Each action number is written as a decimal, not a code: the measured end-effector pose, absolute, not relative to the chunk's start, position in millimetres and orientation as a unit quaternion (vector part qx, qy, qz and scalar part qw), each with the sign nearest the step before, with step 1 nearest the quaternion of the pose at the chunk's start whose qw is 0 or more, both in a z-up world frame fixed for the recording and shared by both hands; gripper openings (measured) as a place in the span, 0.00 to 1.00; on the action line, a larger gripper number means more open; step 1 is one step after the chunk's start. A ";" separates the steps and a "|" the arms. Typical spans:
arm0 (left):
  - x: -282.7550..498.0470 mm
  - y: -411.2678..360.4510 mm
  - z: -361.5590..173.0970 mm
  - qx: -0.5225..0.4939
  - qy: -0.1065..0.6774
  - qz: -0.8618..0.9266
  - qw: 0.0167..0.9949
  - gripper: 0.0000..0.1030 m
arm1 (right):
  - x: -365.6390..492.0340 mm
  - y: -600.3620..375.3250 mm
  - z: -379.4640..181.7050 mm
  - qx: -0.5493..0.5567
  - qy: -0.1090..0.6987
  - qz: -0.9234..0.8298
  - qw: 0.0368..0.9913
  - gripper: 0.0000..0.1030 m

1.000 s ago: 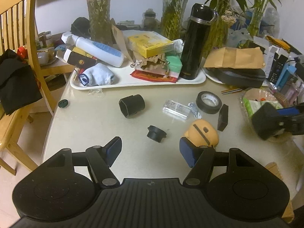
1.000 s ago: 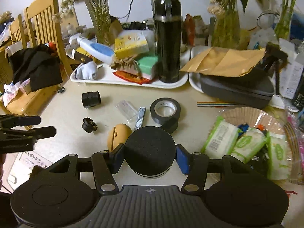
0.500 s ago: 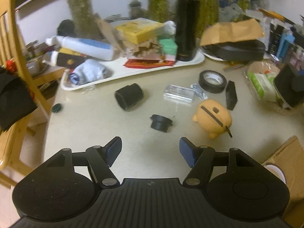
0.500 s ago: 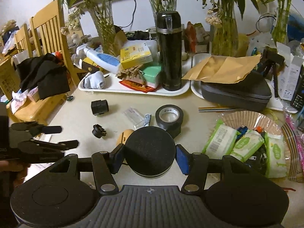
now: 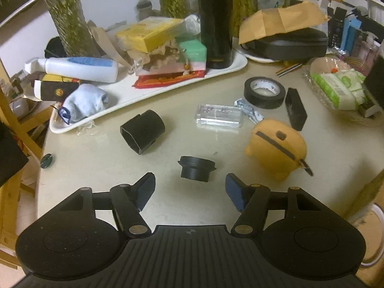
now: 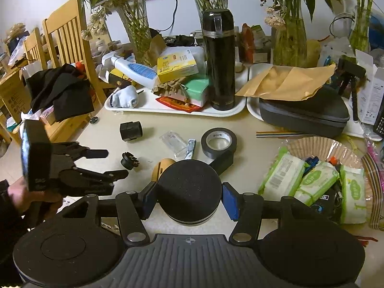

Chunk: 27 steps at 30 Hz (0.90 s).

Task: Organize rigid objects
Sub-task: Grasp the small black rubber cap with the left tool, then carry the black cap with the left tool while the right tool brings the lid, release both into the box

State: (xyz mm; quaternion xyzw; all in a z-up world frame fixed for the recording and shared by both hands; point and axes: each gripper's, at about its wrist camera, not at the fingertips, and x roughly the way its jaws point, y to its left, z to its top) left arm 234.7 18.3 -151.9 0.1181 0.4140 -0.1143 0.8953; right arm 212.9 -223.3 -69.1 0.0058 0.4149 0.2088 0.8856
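Observation:
My left gripper (image 5: 189,190) is open and empty, low over the table, with a small black ring-shaped part (image 5: 196,168) just ahead between its fingers. Beyond lie a black sleeve (image 5: 142,131), a clear plastic block (image 5: 219,119), a black tape roll (image 5: 264,92), a black bar (image 5: 295,111) and a yellow pouch (image 5: 277,147). My right gripper (image 6: 189,200) is shut on a round black foam-topped disc (image 6: 189,188) held above the table. The left gripper (image 6: 105,165) shows at the left of the right wrist view, near the small part (image 6: 130,160).
A white tray (image 6: 230,112) at the back holds a black flask (image 6: 219,60), bottle, boxes and a sock. A grey case (image 6: 304,112) under a brown envelope sits back right. A basket of wipe packs (image 6: 312,180) is at the right. Wooden chairs (image 6: 64,40) stand left.
My left gripper has moved forward and down toward the small black part, still open. My right gripper has kept hold of the disc and pulled back and up a little.

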 end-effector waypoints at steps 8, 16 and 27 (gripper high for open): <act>253.2 15.9 -166.4 0.122 0.431 -0.124 0.885 0.44 | 215.3 -227.6 -67.9 0.013 0.414 0.209 0.886 0.58; 256.4 14.7 -164.2 0.101 0.434 -0.126 0.886 0.28 | 215.8 -229.9 -69.6 0.014 0.418 0.207 0.885 0.58; 241.4 25.3 -134.5 0.031 0.429 -0.130 0.894 0.28 | 216.0 -225.4 -74.7 0.007 0.424 0.205 0.882 0.58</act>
